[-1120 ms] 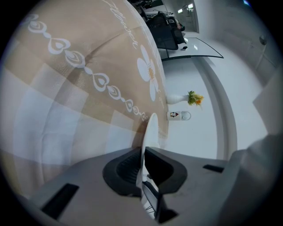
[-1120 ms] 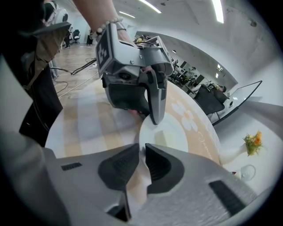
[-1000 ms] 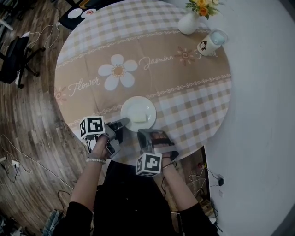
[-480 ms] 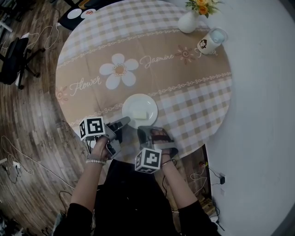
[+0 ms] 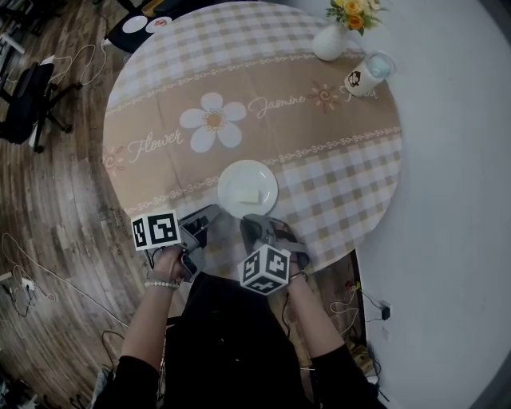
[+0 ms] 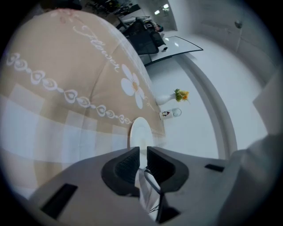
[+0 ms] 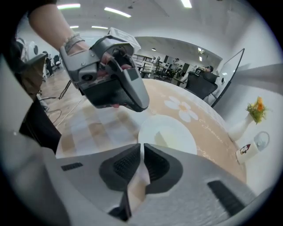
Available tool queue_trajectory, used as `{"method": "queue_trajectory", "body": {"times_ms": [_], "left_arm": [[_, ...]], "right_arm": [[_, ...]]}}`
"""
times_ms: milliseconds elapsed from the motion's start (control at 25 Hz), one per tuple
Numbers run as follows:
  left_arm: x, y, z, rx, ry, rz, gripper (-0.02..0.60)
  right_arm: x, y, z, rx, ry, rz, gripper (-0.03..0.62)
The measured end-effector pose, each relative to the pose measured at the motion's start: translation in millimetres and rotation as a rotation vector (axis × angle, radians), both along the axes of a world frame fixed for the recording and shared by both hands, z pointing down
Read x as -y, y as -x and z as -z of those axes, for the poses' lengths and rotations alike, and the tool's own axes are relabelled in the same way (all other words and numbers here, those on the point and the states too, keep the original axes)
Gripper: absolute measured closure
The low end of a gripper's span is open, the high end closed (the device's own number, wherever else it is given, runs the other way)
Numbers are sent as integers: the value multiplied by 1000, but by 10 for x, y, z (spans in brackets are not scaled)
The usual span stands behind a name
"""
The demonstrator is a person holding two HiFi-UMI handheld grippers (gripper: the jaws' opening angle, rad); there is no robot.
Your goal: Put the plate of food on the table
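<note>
The white plate with a pale piece of food lies flat on the round table, near its front edge. My left gripper hovers just off the plate's near-left rim, clear of it; its jaws are closing with nothing between them. My right gripper sits just short of the plate's near rim, also closing on nothing. In the left gripper view the plate shows beyond the jaws. In the right gripper view the plate lies ahead of the jaws, with the left gripper above.
A white vase of flowers and a glass mug stand at the table's far right. A black office chair and loose cables are on the wooden floor at left. A dark side table stands beyond the far edge.
The left gripper, which reached the plate's rim a second ago, has drawn back and left of it. The right gripper has also pulled back a little. The plate stays on the table.
</note>
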State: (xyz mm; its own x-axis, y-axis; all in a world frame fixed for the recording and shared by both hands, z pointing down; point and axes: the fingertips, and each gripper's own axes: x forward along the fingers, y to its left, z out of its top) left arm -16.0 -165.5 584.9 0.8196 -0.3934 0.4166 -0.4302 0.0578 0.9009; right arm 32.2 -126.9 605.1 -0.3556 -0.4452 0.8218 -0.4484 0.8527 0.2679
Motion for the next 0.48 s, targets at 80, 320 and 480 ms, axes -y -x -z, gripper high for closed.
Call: {"method": "queue_trajectory", "body": {"times_ms": [80,320,480], "left_arm": [[2,6,93,41,-79,-33,557],[236,151,548,165,-398,24,577],[267,180,852,183,-480,28,580]], "right_arm": [[-8,32,94,85,13,-47,580],[61,-21,563,338,-6,-249,594],[141,-80,961,475,-81,-345,594]]}}
